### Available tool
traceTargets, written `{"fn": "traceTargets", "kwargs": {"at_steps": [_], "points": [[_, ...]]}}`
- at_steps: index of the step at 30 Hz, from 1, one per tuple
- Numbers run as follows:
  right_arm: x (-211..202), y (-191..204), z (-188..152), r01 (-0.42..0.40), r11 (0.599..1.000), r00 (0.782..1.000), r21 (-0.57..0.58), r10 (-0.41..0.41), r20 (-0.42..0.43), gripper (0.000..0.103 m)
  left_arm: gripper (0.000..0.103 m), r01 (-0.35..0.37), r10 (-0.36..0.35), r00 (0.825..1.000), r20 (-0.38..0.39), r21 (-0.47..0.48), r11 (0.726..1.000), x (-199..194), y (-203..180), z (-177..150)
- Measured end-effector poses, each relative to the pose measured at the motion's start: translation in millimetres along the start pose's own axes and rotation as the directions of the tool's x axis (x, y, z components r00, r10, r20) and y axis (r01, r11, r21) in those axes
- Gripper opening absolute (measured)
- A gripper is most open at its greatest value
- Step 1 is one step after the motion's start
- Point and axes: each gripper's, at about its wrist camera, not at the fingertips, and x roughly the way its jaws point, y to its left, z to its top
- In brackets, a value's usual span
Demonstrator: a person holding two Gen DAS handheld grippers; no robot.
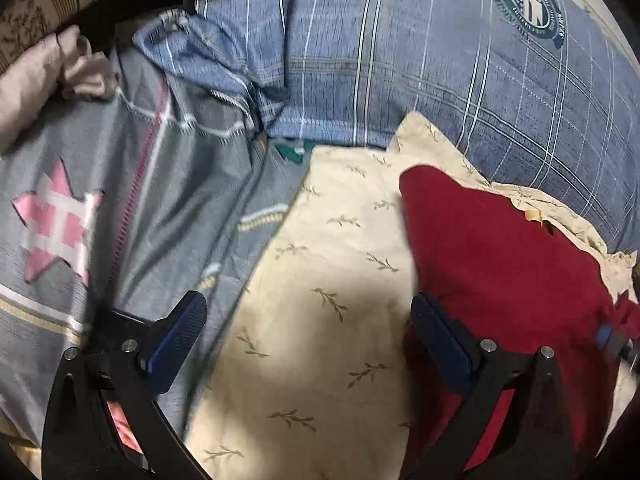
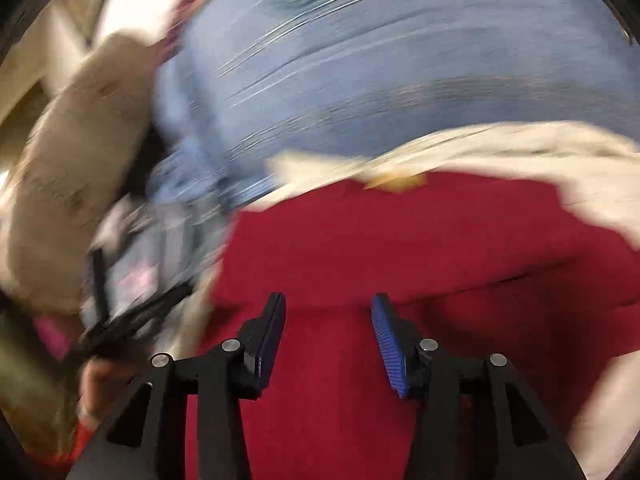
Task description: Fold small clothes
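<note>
Both grippers have their jaws spread with nothing between the pads: the left gripper [image 1: 306, 320] is wide apart over cream fabric, and the right gripper [image 2: 328, 320] is parted more narrowly over red cloth.

Ahead of the left gripper, filling the far side of its view, lies a blue plaid quilt [image 1: 400, 48] with a round dark-green emblem [image 1: 526, 2] off to the far right. To the gripper's left spreads a grey bedsheet [image 1: 176, 184] printed with a pink star [image 1: 56, 220] and a pink stripe. Directly under and ahead of the open jaws sits a cream cloth with a leaf-sprig print [image 1: 320, 280], partly in shadow.

The red garment [image 1: 500, 260] lies on that cream cloth, just right of the left gripper; its near edge touches or passes behind the right-hand pad [image 1: 440, 340], though contact cannot be judged. In the right wrist view, heavily motion-blurred, the same red garment [image 2: 400, 240] lies below and ahead of the jaws, with the quilt [image 2: 380, 80] beyond it. At the left gripper's far left is a pinkish-beige bundle [image 1: 40, 80].
</note>
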Motion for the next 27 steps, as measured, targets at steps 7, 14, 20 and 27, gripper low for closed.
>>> {"fn": "traceTargets", "kwargs": {"at_steps": [7, 14, 20, 27], "points": [[97, 62, -4, 0.049, 0.968, 0.996, -0.248, -0.065, -0.057, 0.048, 0.103, -0.009, 0.014, 0.999, 0.052, -0.104, 0.995, -15, 32, 15], [146, 102, 22, 0.032, 0.938, 0.998, -0.346, -0.046, -0.033, 0.049, 0.103, -0.05, 0.067, 0.994, 0.085, -0.182, 0.982, -17, 61, 29], [157, 93, 20, -0.051, 0.974, 0.995, -0.221, 0.031, -0.093, 0.05, 0.103, -0.074, 0.091, 0.992, 0.088, -0.175, 0.982, -16, 59, 29], [51, 50, 10, 0.061, 0.988, 0.998, -0.139, -0.06, 0.013, 0.053, 0.103, 0.002, 0.006, 0.996, 0.086, -0.101, 0.995, -18, 30, 25]]}}
